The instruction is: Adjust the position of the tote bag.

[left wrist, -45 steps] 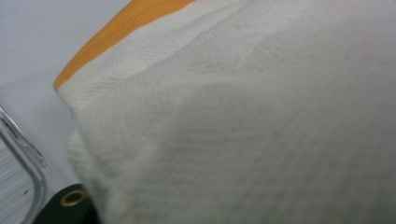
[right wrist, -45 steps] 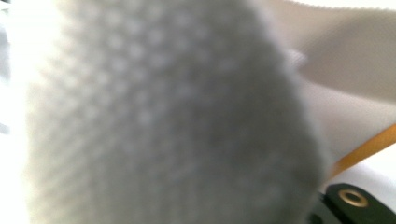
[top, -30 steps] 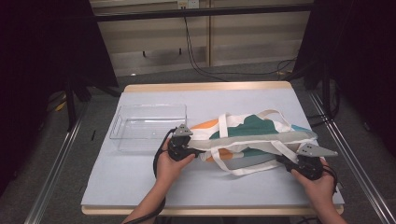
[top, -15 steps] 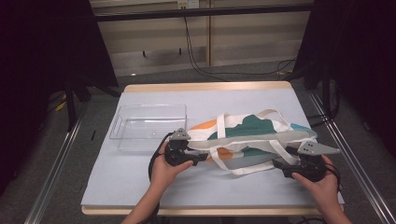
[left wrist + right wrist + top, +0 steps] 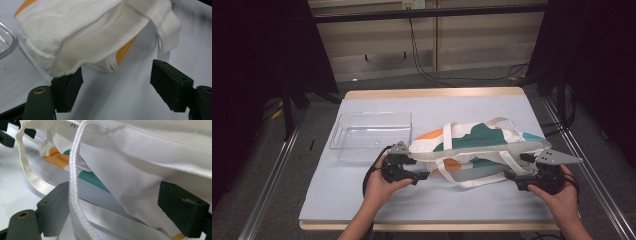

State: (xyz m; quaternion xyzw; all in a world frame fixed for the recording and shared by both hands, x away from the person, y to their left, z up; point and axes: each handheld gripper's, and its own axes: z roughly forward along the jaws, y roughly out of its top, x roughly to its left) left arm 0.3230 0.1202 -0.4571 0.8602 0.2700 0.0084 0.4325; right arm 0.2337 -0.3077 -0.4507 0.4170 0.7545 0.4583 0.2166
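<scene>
Both your grippers [image 5: 424, 176] [image 5: 510, 176] gape wide at the bag [image 5: 472, 145] mid-frame: close now and you may pinch only a strap [image 5: 75, 182], so the bag slips.

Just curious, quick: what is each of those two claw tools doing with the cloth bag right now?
Left gripper: open, jaws apart at the tote bag corner.
Right gripper: open, bag fabric between its jaws, not clamped.

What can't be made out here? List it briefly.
- Inside of the tote bag: folded cloth hides it in the high view.
- Print near the bag's rim: cut off by the top edge of the right gripper view.
- Far end of the clear tray: cut off by the left gripper view's edge.
</scene>
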